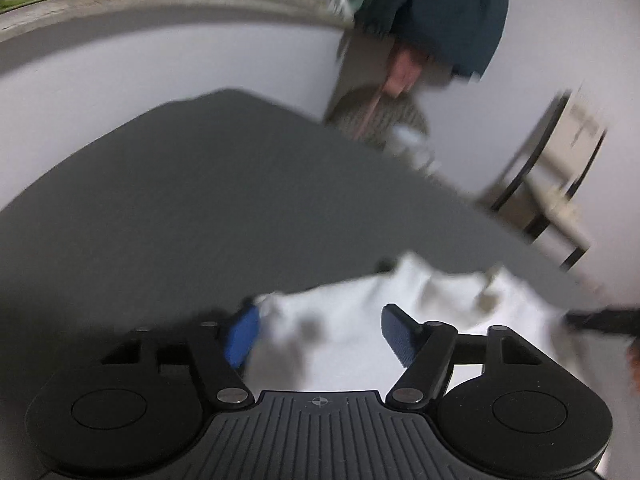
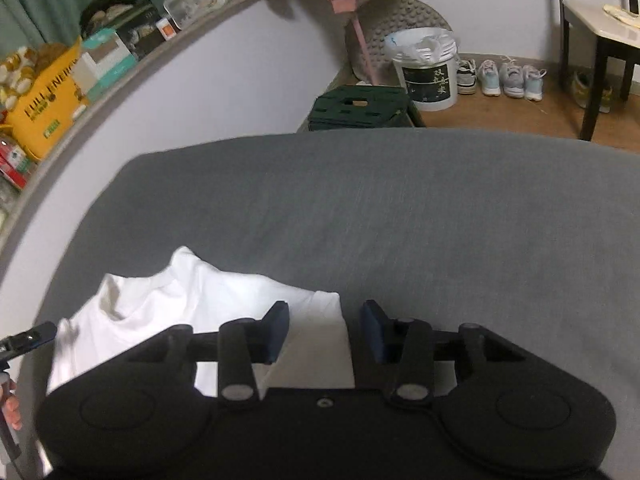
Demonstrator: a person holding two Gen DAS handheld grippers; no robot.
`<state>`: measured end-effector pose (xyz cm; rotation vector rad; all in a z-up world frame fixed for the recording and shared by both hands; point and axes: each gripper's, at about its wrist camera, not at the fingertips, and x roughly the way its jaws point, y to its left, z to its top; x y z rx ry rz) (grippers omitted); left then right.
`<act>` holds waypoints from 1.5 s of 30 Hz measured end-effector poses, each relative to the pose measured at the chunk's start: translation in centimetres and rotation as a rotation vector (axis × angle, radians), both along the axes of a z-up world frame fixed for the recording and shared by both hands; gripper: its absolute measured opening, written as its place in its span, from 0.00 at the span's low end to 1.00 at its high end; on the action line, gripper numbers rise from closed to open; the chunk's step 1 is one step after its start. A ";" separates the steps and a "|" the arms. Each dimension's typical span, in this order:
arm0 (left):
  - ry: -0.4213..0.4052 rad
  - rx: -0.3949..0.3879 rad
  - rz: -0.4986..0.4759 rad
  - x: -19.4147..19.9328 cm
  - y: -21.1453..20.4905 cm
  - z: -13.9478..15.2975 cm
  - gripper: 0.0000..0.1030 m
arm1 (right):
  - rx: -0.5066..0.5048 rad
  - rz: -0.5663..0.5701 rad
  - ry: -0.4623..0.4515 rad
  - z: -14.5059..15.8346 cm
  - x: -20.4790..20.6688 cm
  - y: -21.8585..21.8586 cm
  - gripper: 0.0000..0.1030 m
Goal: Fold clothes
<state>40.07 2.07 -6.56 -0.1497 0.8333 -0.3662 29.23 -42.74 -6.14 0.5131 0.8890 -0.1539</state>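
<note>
A white garment (image 2: 192, 304) lies on the grey bed (image 2: 400, 208), its collar toward the far left. My right gripper (image 2: 325, 330) is open and straddles the garment's right edge, low over it. In the blurred left wrist view the same white garment (image 1: 352, 320) lies between the open blue-padded fingers (image 1: 240, 338) of my left gripper (image 1: 320, 336). The grey bed (image 1: 200, 200) fills that view behind it. The tip of the left gripper also shows at the left edge of the right wrist view (image 2: 28, 340).
A grey ledge (image 2: 120, 80) along the white wall carries a yellow bag (image 2: 44, 108) and boxes. On the floor past the bed stand a dark green crate (image 2: 360, 106), a white bucket (image 2: 428, 76), several shoes (image 2: 504, 78) and a dark-legged table (image 2: 600, 40).
</note>
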 end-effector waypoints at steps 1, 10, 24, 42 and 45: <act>0.008 0.026 0.001 0.1 -0.3 -0.5 0.67 | -0.007 0.011 0.015 -0.3 0.2 0.4 0.40; 0.022 0.032 0.149 0.3 -0.2 -1.2 0.04 | -0.138 0.015 -0.041 -0.4 0.8 3.2 0.07; -0.247 -0.007 -0.207 -15.4 4.1 7.4 0.04 | -0.215 0.307 -0.377 8.6 -15.5 8.1 0.06; -0.380 0.637 -0.642 -33.8 2.3 3.1 0.76 | -0.921 0.811 -0.171 2.1 -28.3 25.5 0.46; -0.382 0.668 -0.702 -33.3 0.8 3.6 0.77 | -0.920 0.818 -0.175 1.6 -26.6 26.5 0.46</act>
